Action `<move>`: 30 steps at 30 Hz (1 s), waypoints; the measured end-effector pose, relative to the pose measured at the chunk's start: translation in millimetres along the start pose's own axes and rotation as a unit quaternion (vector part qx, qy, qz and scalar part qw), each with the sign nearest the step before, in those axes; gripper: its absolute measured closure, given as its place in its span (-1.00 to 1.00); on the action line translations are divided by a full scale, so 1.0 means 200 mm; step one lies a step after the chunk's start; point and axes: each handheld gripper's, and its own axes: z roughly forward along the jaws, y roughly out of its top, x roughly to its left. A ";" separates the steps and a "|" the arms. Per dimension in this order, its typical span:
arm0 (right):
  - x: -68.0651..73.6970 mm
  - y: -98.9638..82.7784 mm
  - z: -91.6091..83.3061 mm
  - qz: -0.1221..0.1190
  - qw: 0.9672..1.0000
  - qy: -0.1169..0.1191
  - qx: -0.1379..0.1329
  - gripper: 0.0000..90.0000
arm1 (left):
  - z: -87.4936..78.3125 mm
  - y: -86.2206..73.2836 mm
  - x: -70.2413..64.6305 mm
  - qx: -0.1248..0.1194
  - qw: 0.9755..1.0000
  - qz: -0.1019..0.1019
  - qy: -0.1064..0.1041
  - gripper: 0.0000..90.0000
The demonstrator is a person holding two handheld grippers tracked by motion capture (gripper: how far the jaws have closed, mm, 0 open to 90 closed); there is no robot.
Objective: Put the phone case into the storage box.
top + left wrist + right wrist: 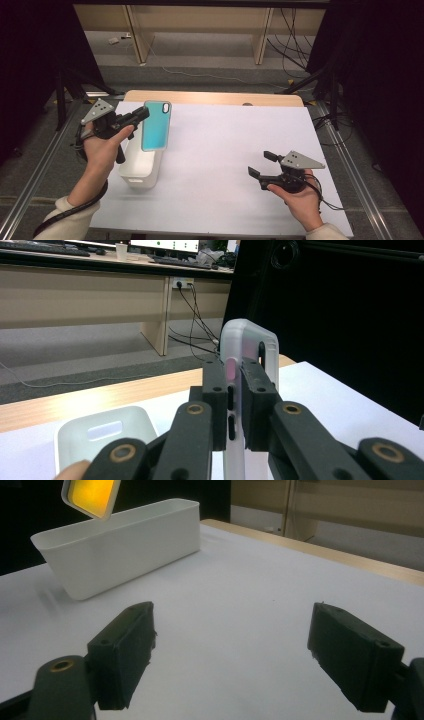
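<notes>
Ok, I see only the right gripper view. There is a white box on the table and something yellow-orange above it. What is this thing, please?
Observer: It is a phone case. The high view shows its other face, which is teal, with a camera hole at the top.
Operator: And who holds it?
Observer: The left gripper. In the left gripper view its jaws are shut on the edge of the case, by the side button slots.
Operator: Is the case already inside the white box?
Observer: No. In the high view it is above the far end of the white box, which looks empty in the part that shows.
Operator: Where is my gripper compared to the box?
Observer: The right gripper is open, well to the right of the box.
</notes>
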 end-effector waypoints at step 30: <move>-0.01 0.00 0.02 -0.005 1.000 0.002 -0.019 -0.55 | -0.03 0.03 0.09 -0.012 1.000 -0.015 0.009 0.83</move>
